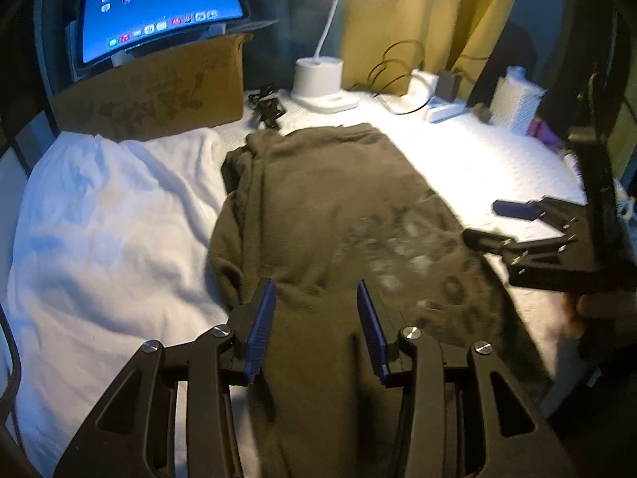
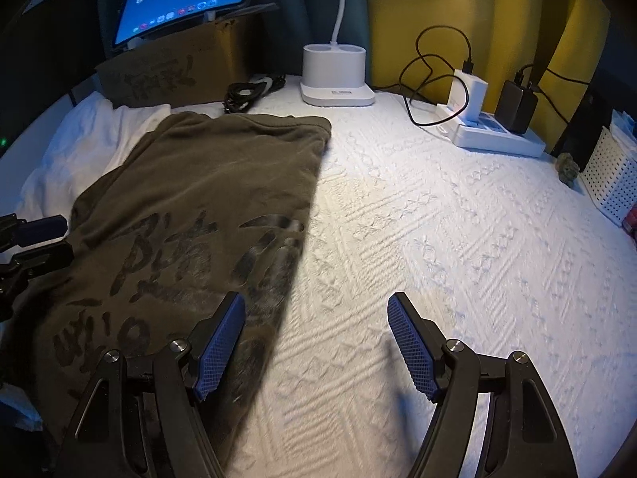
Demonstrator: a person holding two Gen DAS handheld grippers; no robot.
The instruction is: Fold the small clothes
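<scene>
An olive-green garment (image 1: pixel 330 215) with a dark printed design lies folded lengthwise in a long strip on the white textured cover (image 2: pixel 438 239); it also shows in the right wrist view (image 2: pixel 191 215). My left gripper (image 1: pixel 316 318) is open and empty, hovering over the garment's near end. My right gripper (image 2: pixel 316 342) is open and empty, above the garment's right edge and the bare cover. The right gripper also shows in the left wrist view (image 1: pixel 493 223), jaws apart. The left gripper shows at the left edge of the right wrist view (image 2: pixel 43 239).
A white cloth (image 1: pixel 103 231) lies left of the garment. Along the back stand a cardboard box (image 1: pixel 159 95) with a lit tablet (image 1: pixel 159 8), a white lamp base (image 2: pixel 334 75), a power strip with chargers and cables (image 2: pixel 489 127), and a white basket (image 2: pixel 609 175) at right.
</scene>
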